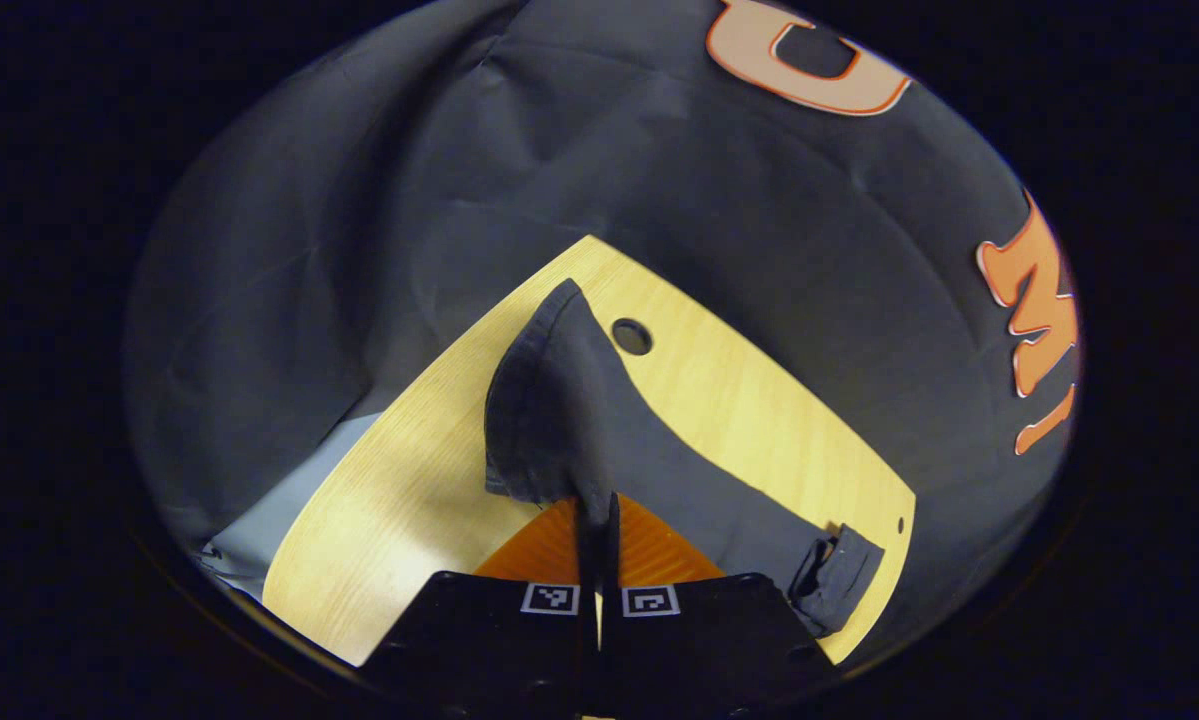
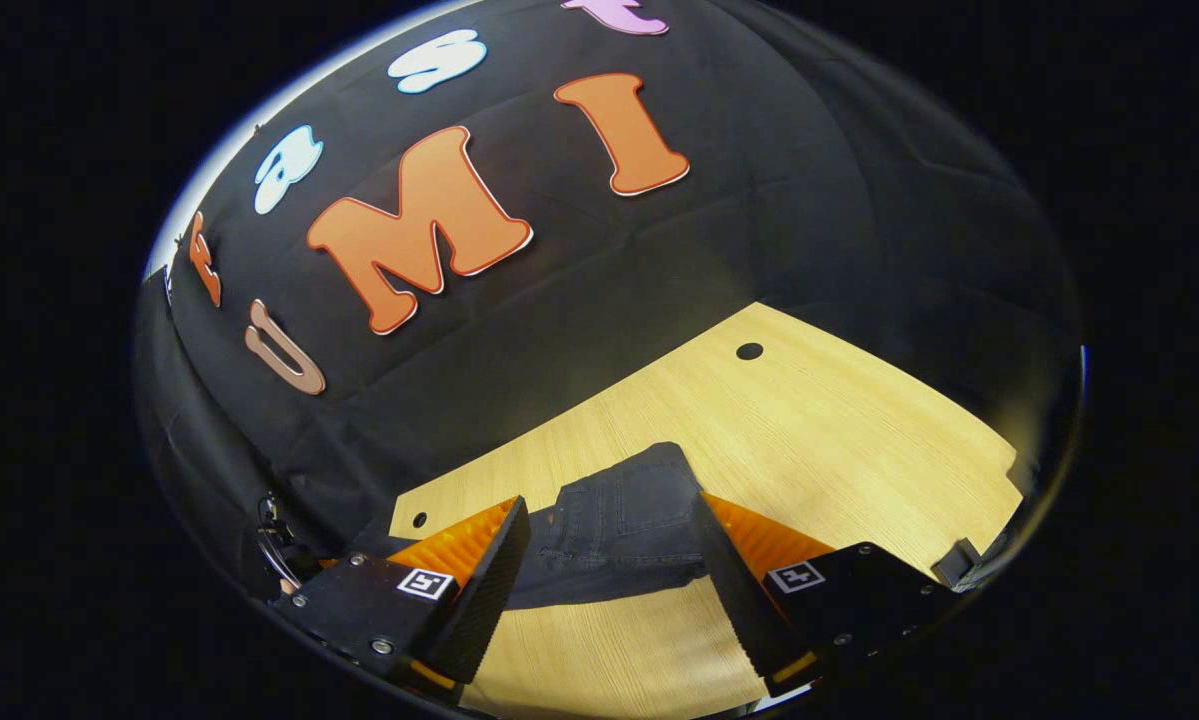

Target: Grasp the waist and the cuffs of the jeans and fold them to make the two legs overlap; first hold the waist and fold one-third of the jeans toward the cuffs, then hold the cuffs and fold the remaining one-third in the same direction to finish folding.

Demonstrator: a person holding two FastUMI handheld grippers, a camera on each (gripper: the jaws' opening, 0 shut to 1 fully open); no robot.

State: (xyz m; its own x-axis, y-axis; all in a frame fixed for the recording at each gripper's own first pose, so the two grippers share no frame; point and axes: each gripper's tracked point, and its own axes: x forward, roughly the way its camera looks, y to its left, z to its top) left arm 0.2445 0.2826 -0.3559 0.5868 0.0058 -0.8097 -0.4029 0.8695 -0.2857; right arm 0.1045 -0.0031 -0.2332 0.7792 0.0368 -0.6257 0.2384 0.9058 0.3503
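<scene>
We're pinching dark denim jeans (image 1: 599,440) in the clenched left gripper (image 1: 597,545); right gripper (image 2: 609,570), spread, is straddling the waist (image 2: 624,510), legs running leftward.

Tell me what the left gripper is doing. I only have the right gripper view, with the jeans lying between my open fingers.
Observer: The left gripper is shut on a pinch of the jeans.
Operator: Is that cloth flat on the table?
Observer: Not there. It seems to tent up to the fingers, and the rest lies on the table.
Operator: Where does the leg end?
Observer: A bunched end lies close to the table's edge, at the lower right of the left gripper view.
</scene>
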